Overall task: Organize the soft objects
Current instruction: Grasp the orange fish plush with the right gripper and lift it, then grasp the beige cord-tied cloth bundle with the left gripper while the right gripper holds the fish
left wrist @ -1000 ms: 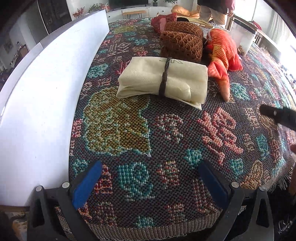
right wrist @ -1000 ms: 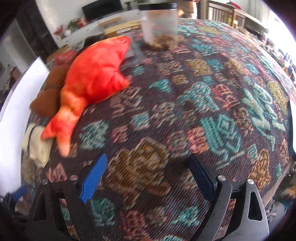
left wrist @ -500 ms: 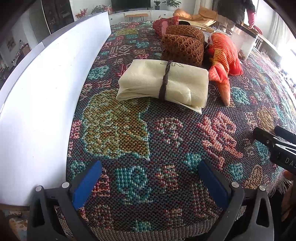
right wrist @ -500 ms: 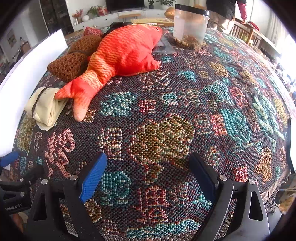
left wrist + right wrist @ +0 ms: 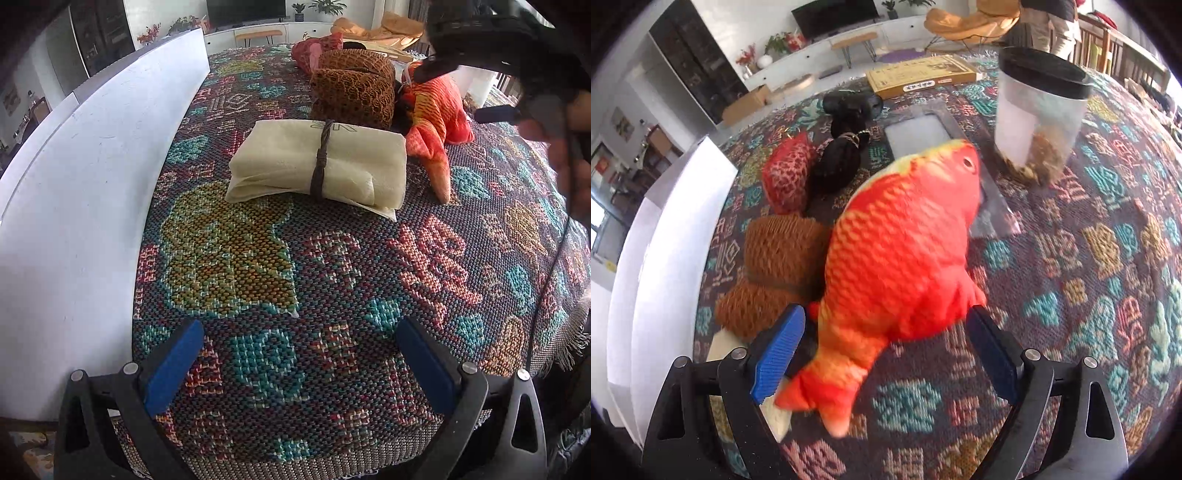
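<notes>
An orange plush fish (image 5: 901,266) lies on the patterned cloth, head away from me. My right gripper (image 5: 886,350) is open with its blue pads on either side of the fish's rear body, above the tail. A cream folded cloth (image 5: 321,162) tied with a dark cord lies mid-table in the left wrist view, with a brown knitted bundle (image 5: 351,90) behind it and the fish (image 5: 436,122) to its right. My left gripper (image 5: 299,362) is open near the table's front edge with nothing between its fingers. The brown bundle (image 5: 775,266) touches the fish's left side.
A white board (image 5: 85,192) walls the table's left side. A clear jar with a black lid (image 5: 1038,114), a black pouch (image 5: 846,147), a red patterned cushion (image 5: 786,173), a flat box (image 5: 923,75) and a plastic sleeve (image 5: 919,133) sit at the far end. A person (image 5: 1049,22) stands beyond.
My right gripper has moved forward and left over the table until its pads straddle the fish's rear body. The left gripper has stayed near the front edge.
</notes>
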### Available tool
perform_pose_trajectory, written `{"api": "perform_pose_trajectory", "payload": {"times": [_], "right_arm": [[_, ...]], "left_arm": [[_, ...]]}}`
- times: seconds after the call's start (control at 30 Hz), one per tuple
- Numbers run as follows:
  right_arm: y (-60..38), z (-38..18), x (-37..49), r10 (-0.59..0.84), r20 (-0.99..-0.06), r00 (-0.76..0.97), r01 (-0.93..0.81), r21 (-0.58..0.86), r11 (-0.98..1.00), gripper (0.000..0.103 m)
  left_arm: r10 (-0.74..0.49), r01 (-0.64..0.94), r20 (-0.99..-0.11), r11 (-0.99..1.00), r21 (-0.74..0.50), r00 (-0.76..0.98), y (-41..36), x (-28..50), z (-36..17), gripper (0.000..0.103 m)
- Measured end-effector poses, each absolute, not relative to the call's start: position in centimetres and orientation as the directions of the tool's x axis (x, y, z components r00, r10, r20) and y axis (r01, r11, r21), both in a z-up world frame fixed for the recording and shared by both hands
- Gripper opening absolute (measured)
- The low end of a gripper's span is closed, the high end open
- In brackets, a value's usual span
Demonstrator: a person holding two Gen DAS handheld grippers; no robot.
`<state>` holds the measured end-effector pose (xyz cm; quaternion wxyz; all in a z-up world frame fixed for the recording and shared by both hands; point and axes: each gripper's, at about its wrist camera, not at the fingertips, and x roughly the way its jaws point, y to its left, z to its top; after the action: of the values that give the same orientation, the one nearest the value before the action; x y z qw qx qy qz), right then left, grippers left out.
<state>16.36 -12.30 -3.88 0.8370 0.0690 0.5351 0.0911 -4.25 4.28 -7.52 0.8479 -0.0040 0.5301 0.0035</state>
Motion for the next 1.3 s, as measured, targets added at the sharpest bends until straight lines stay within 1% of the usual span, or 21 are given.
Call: {"api": "perform_pose_trajectory", "payload": {"times": [0.07, 0.1, 0.13, 0.17, 0.2, 0.23, 0.3, 0.37, 0.47, 0.57, 0.67, 0.73, 0.8, 0.87, 0.9, 0.97, 1.03, 1.13, 1.27, 1.3], "right_arm": [[-12.2, -5.5, 17.6, 0.183, -0.902, 0.390, -0.066, 0.171, 0.983, 0.088], [-12.7, -5.7, 17.5, 0.211, -0.886, 0.412, -0.069, 0.200, 0.977, 0.088], [-13.1, -5.6, 17.2, 0.219, -0.882, 0.418, -0.075, 0.207, 0.976, 0.078], [-13.3, -5.5, 16.8, 0.227, -0.883, 0.410, -0.101, 0.204, 0.974, 0.066], [-13.4, -5.2, 16.1, 0.233, -0.883, 0.407, -0.140, 0.192, 0.971, 0.046], [-13.7, -4.7, 15.3, 0.236, -0.883, 0.405, -0.178, 0.177, 0.968, 0.040], [-14.0, -4.2, 13.6, 0.230, -0.899, 0.372, -0.237, 0.148, 0.960, 0.036], [-14.6, -3.7, 11.4, 0.248, -0.916, 0.314, -0.297, 0.154, 0.942, 0.035], [-15.5, -2.6, 7.4, 0.247, -0.940, 0.234, -0.375, 0.147, 0.915, 0.035], [-16.1, -2.0, 4.6, 0.201, -0.962, 0.186, -0.429, 0.104, 0.897, 0.036], [-16.5, -1.9, 3.5, 0.154, -0.971, 0.184, -0.445, 0.057, 0.894, 0.037], [-16.6, -2.0, 3.2, 0.141, -0.972, 0.191, -0.442, 0.043, 0.896, 0.037], [-16.8, -2.1, 3.2, 0.158, -0.969, 0.190, -0.420, 0.065, 0.905, 0.037], [-17.4, -2.1, 3.4, 0.187, -0.963, 0.192, -0.392, 0.100, 0.915, 0.037], [-17.8, -2.1, 3.4, 0.201, -0.960, 0.195, -0.376, 0.116, 0.919, 0.037], [-18.5, -2.1, 3.4, 0.219, -0.955, 0.200, -0.352, 0.138, 0.926, 0.037], [-18.9, -2.1, 3.4, 0.219, -0.954, 0.206, -0.339, 0.140, 0.930, 0.038], [-19.5, -2.4, 3.9, 0.219, -0.953, 0.210, -0.320, 0.144, 0.936, 0.039], [-19.6, -3.1, 4.6, 0.246, -0.947, 0.207, -0.287, 0.181, 0.941, 0.040], [-19.5, -3.2, 4.7, 0.246, -0.947, 0.206, -0.284, 0.183, 0.941, 0.043]], "left_arm": [[-0.006, 0.004, -0.903, 1.000, -0.005, 0.430, 4.2, -4.3, -7.6, 0.103], [-0.011, 0.012, -0.905, 1.000, -0.007, 0.425, 4.2, -4.3, -7.6, 0.103], [-0.019, 0.024, -0.906, 1.000, -0.009, 0.422, 4.2, -4.4, -7.5, 0.103], [-0.022, 0.035, -0.906, 0.999, -0.008, 0.422, 4.2, -4.5, -7.5, 0.103], [-0.023, 0.043, -0.905, 0.999, -0.005, 0.424, 4.2, -4.6, -7.5, 0.103], [-0.024, 0.050, -0.906, 0.999, -0.003, 0.423, 4.2, -4.6, -7.6, 0.103], [-0.040, 0.071, -0.912, 0.997, -0.012, 0.407, 4.1, -4.4, -7.4, 0.103], [-0.075, 0.100, -0.916, 0.994, -0.038, 0.395, 4.2, -3.8, -6.7, 0.103], [-0.126, 0.151, -0.893, 0.986, -0.066, 0.432, 4.3, -2.8, -3.9, 0.103], [-0.131, 0.192, -0.866, 0.980, -0.041, 0.483, 3.8, -0.4, -0.8, 0.103], [-0.132, 0.211, -0.858, 0.977, -0.028, 0.497, 3.5, 3.6, 1.2, 0.103], [-0.134, 0.226, -0.860, 0.974, -0.022, 0.493, 3.2, 6.6, 1.2, 0.103], [-0.104, 0.231, -0.876, 0.973, 0.008, 0.470, 2.8, 9.5, -0.2, 0.103], [-0.081, 0.250, -0.909, 0.968, 0.027, 0.409, 2.4, 11.0, -2.2, 0.103], [-0.090, 0.270, -0.931, 0.963, 0.010, 0.355, 2.3, 11.5, -3.5, 0.103], [-0.109, 0.281, -0.957, 0.959, -0.030, 0.269, 2.5, 11.3, -5.1, 0.103], [-0.110, 0.312, -0.962, 0.950, -0.028, 0.250, 2.7, 10.0, -5.0, 0.103], [-0.159, 0.358, -0.971, 0.930, -0.086, 0.180, 2.8, 7.9, -4.4, 0.103], [-0.175, 0.411, -0.966, 0.908, -0.084, 0.189, 2.8, 6.0, -2.8, 0.103], [-0.182, 0.431, -0.962, 0.899, -0.080, 0.202, 2.8, 5.8, -2.2, 0.103]]}}
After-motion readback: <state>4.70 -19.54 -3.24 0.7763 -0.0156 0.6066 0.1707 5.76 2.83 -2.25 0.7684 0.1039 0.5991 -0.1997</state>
